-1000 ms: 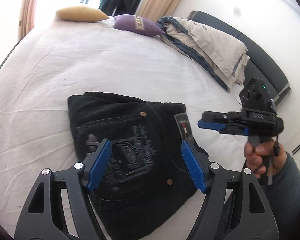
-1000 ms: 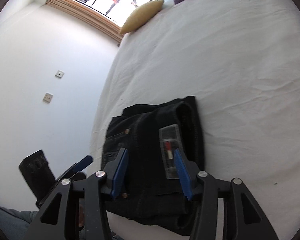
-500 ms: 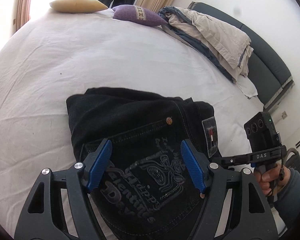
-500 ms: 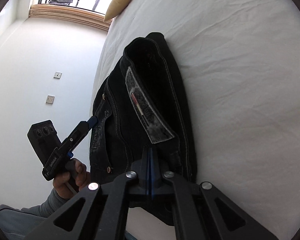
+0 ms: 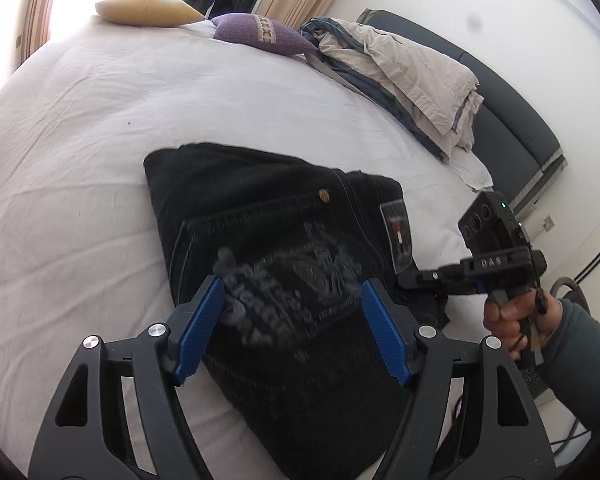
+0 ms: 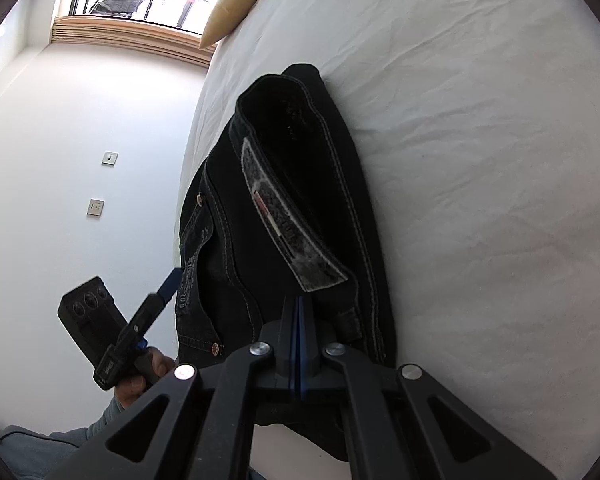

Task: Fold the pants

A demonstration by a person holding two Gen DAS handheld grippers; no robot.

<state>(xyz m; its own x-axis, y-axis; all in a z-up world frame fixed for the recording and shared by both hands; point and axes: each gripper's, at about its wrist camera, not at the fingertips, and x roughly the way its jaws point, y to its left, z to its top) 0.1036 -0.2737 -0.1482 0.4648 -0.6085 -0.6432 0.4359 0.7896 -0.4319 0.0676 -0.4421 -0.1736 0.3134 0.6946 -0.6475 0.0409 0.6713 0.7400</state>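
Note:
Black jeans (image 5: 268, 240) lie folded into a compact stack on the white bed sheet (image 5: 100, 100), back pocket with grey embroidery facing up. My left gripper (image 5: 292, 328) is open and hovers just above the pocket, holding nothing. My right gripper (image 5: 404, 280) is shut at the waistband edge beside the label patch (image 5: 396, 232). In the right wrist view the right gripper (image 6: 299, 312) has its blue pads pressed together right at the edge of the jeans (image 6: 300, 200); whether cloth is pinched between them cannot be seen. The left gripper (image 6: 168, 284) shows there at lower left.
A yellow pillow (image 5: 144, 12) and a purple pillow (image 5: 260, 34) lie at the far end of the bed. A rumpled beige and blue duvet (image 5: 404, 76) is piled along the right side by a dark headboard (image 5: 512, 120). A white wall (image 6: 60, 160) with switch plates stands beyond the bed edge.
My right gripper went from open over the label patch to shut at the waistband edge. The left gripper stayed open and shifted slightly over the pocket.

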